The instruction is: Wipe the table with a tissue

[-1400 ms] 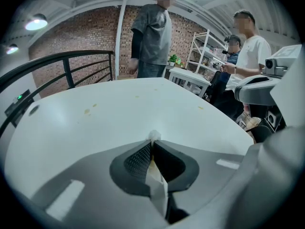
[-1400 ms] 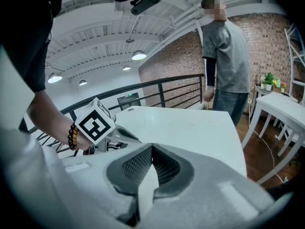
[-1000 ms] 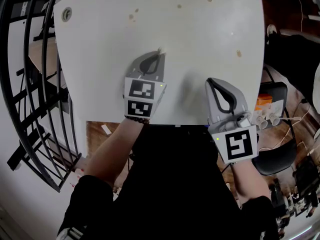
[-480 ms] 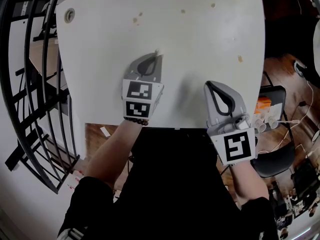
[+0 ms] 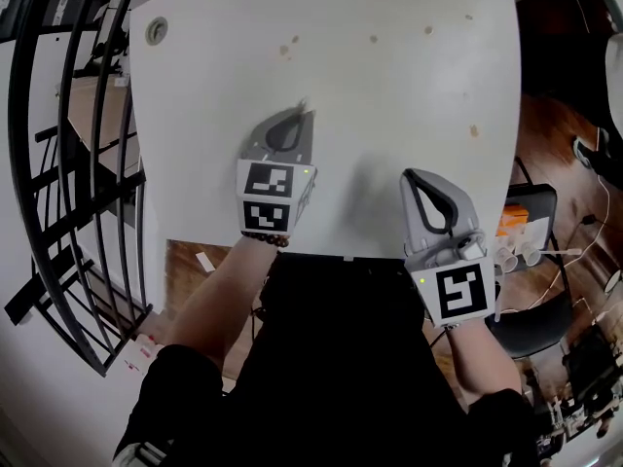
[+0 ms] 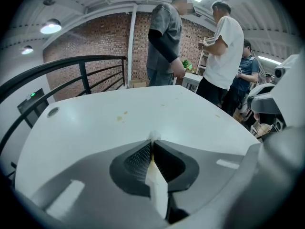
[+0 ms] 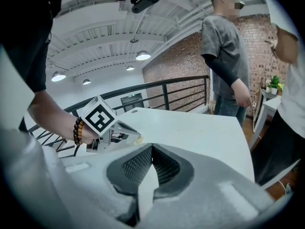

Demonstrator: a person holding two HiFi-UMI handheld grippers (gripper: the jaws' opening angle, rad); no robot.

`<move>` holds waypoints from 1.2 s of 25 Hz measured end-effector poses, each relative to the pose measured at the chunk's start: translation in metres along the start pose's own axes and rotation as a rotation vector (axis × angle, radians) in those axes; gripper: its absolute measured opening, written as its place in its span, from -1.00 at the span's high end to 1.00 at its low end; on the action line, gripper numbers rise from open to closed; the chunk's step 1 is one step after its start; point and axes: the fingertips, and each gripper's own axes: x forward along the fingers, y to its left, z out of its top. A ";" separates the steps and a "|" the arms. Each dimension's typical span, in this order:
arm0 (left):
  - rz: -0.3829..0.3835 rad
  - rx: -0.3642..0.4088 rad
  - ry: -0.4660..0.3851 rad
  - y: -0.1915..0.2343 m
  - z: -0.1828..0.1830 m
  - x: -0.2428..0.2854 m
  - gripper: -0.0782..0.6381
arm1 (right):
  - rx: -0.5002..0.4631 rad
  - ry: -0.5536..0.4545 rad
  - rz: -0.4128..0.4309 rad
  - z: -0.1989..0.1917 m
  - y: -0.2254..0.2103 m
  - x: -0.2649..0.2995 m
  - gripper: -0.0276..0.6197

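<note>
Over the near half of the white desk, left of its middle: left gripper, pointing toward the far edge, jaws pressed together on a small white tissue. Only a crumpled tuft poking out past the tips, down at the desktop; touching it or just above, hard to tell. By the near edge, toward the near right corner: right gripper, well apart from the left one, also pointing toward the far edge. Jaws pressed together there too, with nothing seen between them. Tips over the desk, marker cube back past the near edge. From the right gripper view, the left gripper off to the left and lower than the desk's far edge, its cube tilted. On the left wrist, a bead bracelet. Scattered across the far half of the desk, several small brownish spots, plus one close to the right edge, about halfway along it. In the far left corner, a round cable hole. Along the left edge, off the desk, a black curved railing. Beyond the far edge, in the left gripper view, three people standing in front of a brick wall.
</note>
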 end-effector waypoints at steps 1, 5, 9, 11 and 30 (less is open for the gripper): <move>0.004 0.000 -0.005 0.003 0.002 -0.003 0.70 | -0.003 -0.003 0.000 0.002 0.002 0.001 0.94; 0.019 0.002 -0.021 0.010 0.011 -0.011 0.70 | -0.012 -0.013 0.009 0.010 0.007 0.000 0.94; 0.036 0.005 -0.039 0.019 0.020 -0.016 0.70 | -0.016 -0.024 0.018 0.015 0.012 0.004 0.94; 0.044 0.005 -0.047 0.026 0.024 -0.020 0.70 | -0.022 -0.030 0.021 0.019 0.015 0.006 0.94; 0.071 -0.009 -0.060 0.062 0.051 -0.008 0.70 | -0.009 -0.021 0.021 0.029 0.014 0.023 0.94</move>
